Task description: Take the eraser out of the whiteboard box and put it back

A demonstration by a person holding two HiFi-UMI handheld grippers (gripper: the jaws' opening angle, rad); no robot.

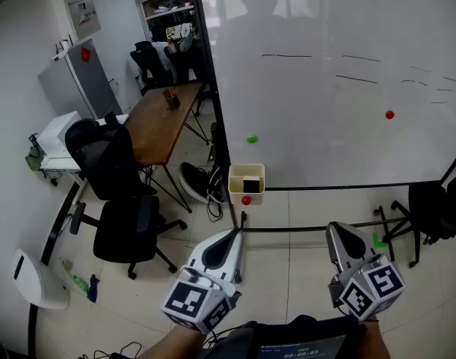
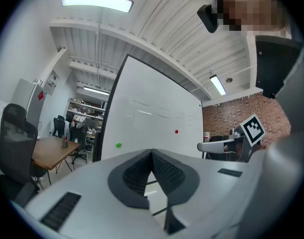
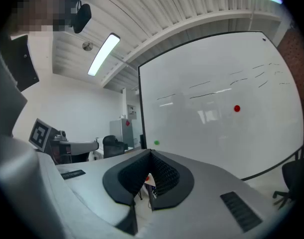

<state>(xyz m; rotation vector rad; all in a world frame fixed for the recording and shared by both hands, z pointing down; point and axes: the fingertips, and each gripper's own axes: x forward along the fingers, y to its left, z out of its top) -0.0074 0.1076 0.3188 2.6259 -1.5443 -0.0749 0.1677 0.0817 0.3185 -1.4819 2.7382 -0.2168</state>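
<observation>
A pale yellow box [image 1: 246,172] hangs at the lower left corner of the whiteboard [image 1: 333,81]. The black eraser [image 1: 251,185] stands inside it, and a red magnet [image 1: 246,200] sticks to its front. In the head view my left gripper [image 1: 235,232] is low at centre, pointing toward the box but well short of it. My right gripper [image 1: 334,226] is beside it to the right. Both are held level with their jaws shut and nothing between them. The left gripper [image 2: 152,152] and the right gripper [image 3: 151,152] each show pads meeting at the tip in their own views.
A green magnet [image 1: 251,138] and a red magnet [image 1: 389,114] sit on the whiteboard. A wooden table [image 1: 162,122] and black office chairs [image 1: 119,200] stand to the left. The board's stand legs [image 1: 392,223] and another dark chair [image 1: 437,208] are at the right.
</observation>
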